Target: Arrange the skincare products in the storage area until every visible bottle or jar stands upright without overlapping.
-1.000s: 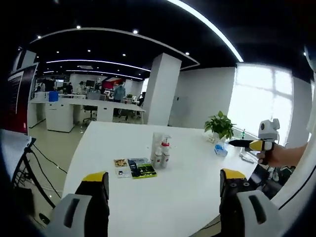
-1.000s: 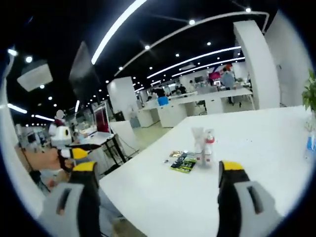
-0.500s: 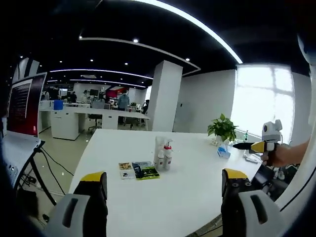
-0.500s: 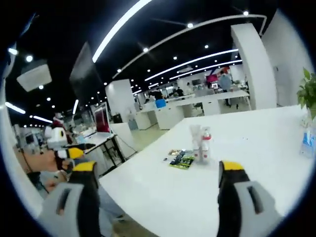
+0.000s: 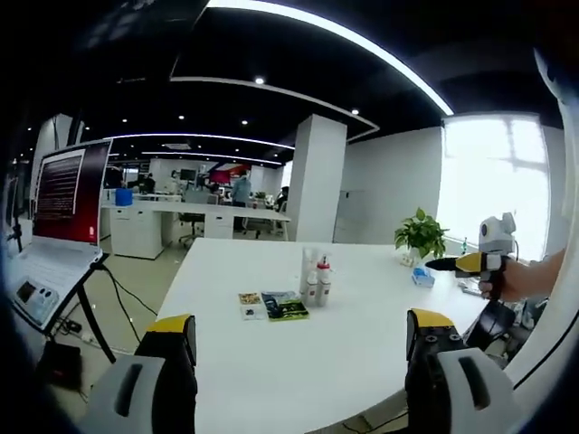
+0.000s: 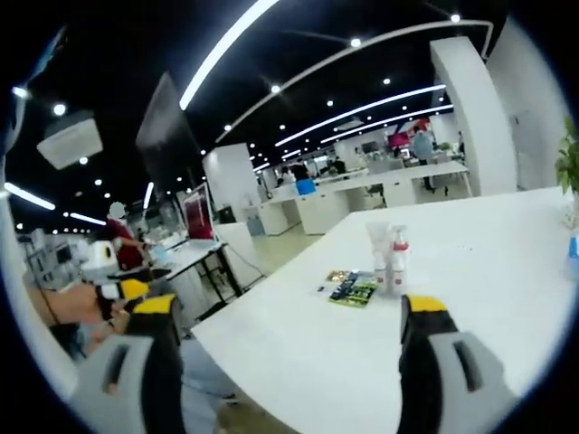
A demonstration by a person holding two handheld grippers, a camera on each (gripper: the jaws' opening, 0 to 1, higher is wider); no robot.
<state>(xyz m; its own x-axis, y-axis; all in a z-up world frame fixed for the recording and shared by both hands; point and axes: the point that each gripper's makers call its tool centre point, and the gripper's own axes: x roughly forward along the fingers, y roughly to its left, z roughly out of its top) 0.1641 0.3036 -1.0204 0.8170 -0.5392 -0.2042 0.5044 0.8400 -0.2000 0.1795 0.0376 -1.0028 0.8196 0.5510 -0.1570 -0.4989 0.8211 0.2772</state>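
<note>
A small cluster of white skincare bottles (image 5: pixel 315 279), one with a red cap, stands upright on the white table (image 5: pixel 362 344) in the left gripper view; flat packets (image 5: pixel 274 306) lie just left of them. The same bottles (image 6: pixel 389 259) and packets (image 6: pixel 353 288) sit mid-table in the right gripper view. My left gripper (image 5: pixel 298 344) is open, well short of the bottles, nothing between its jaws. My right gripper (image 6: pixel 288 339) is open too, held above the table's near edge. The right gripper (image 5: pixel 470 264) also appears at the far right of the left gripper view, in a hand.
A potted plant (image 5: pixel 420 239) and a small blue item (image 5: pixel 422 277) sit at the table's far right. A monitor on a stand (image 5: pixel 61 203) rises at the left, with cables on the floor. Desks and people fill the office behind. The left gripper (image 6: pixel 122 289) shows at left.
Both views have shifted with my hands: the bottles sit further right in each than a second ago. The monitor has come into the left gripper view. Nothing on the table has moved.
</note>
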